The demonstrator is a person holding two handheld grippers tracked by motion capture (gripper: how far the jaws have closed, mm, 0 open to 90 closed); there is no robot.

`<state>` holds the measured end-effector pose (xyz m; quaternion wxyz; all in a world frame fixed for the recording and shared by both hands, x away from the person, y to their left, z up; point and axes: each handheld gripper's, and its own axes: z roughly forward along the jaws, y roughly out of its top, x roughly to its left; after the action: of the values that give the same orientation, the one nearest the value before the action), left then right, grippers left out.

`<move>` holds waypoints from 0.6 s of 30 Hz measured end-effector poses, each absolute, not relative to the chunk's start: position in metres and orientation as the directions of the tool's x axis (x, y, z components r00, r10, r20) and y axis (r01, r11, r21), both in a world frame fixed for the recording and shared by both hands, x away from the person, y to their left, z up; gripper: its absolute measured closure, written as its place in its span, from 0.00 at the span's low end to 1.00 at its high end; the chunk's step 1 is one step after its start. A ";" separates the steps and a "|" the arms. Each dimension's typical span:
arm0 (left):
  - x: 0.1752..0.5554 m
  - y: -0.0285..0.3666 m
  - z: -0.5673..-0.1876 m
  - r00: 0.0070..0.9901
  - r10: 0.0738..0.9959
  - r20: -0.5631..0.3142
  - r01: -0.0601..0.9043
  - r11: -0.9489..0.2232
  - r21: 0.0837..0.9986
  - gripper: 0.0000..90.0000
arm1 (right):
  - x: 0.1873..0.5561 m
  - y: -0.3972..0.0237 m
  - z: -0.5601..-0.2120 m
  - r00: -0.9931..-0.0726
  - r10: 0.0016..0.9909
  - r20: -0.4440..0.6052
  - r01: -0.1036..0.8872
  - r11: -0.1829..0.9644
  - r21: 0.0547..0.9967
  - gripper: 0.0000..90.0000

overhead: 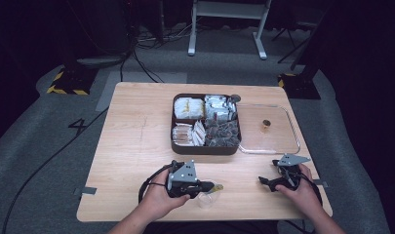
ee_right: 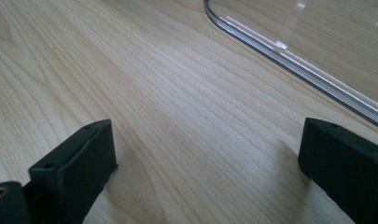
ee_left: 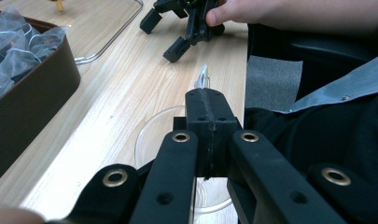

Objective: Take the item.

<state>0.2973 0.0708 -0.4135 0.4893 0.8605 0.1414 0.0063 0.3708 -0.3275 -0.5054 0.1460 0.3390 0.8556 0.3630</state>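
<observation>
Near edge: left gripper (ee_left: 208, 100) clamped on a small packet (ee_left: 203, 77) above a clear cup (overhead: 205, 199). Right gripper (ee_right: 207, 161) resting on table (overhead: 131, 146), jaws wide apart. Beyond: clear lid (overhead: 278, 141), brown compartment tray (overhead: 205, 147) with packets.

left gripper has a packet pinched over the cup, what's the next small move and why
Probably lower the left gripper slightly and open it: its jaws are shut on the packet, and the clear cup sits right beneath it, so the packet should drop in.
</observation>
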 end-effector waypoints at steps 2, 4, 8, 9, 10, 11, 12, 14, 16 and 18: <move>0.298 0.071 -0.414 0.960 0.251 -0.127 0.238 -0.483 0.843 1.00 | 0.371 -0.328 -0.505 -0.728 0.686 -0.004 0.474 0.507 0.720 0.05; 0.298 0.071 -0.415 0.959 0.252 -0.127 0.239 -0.487 0.840 1.00 | 0.371 -0.328 -0.505 -0.727 0.686 -0.004 0.474 0.507 0.720 0.05; 0.298 0.070 -0.417 0.960 0.248 -0.132 0.243 -0.498 0.833 1.00 | 0.371 -0.328 -0.505 -0.727 0.686 -0.004 0.474 0.507 0.720 0.05; 0.298 0.070 -0.418 0.960 0.246 -0.136 0.247 -0.504 0.828 1.00 | 0.371 -0.328 -0.505 -0.727 0.686 -0.004 0.474 0.507 0.720 0.05; 0.298 0.069 -0.418 0.959 0.245 -0.140 0.250 -0.506 0.825 0.98 | 0.371 -0.328 -0.505 -0.727 0.686 -0.004 0.474 0.507 0.720 0.05; 0.298 0.069 -0.419 0.959 0.246 -0.141 0.252 -0.511 0.822 0.95 | 0.371 -0.328 -0.505 -0.727 0.686 -0.004 0.474 0.507 0.720 0.05; 0.297 0.069 -0.419 0.960 0.244 -0.138 0.250 -0.521 0.817 0.93 | 0.371 -0.328 -0.505 -0.727 0.686 -0.004 0.474 0.507 0.720 0.05; 0.297 0.070 -0.420 0.959 0.250 -0.135 0.250 -0.514 0.821 0.86 | 0.371 -0.328 -0.505 -0.728 0.686 -0.004 0.474 0.507 0.720 0.05; 0.296 0.071 -0.419 0.958 0.252 -0.135 0.250 -0.513 0.821 0.81 | 0.371 -0.328 -0.505 -0.728 0.686 -0.004 0.474 0.507 0.720 0.05; 0.297 0.072 -0.418 0.958 0.253 -0.132 0.247 -0.505 0.827 0.78 | 0.371 -0.328 -0.505 -0.728 0.686 -0.004 0.474 0.507 0.720 0.05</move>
<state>0.2966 0.0721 -0.4181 0.4762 0.8674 0.1441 0.0032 0.3708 -0.3275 -0.5054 0.1461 0.3389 0.8556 0.3630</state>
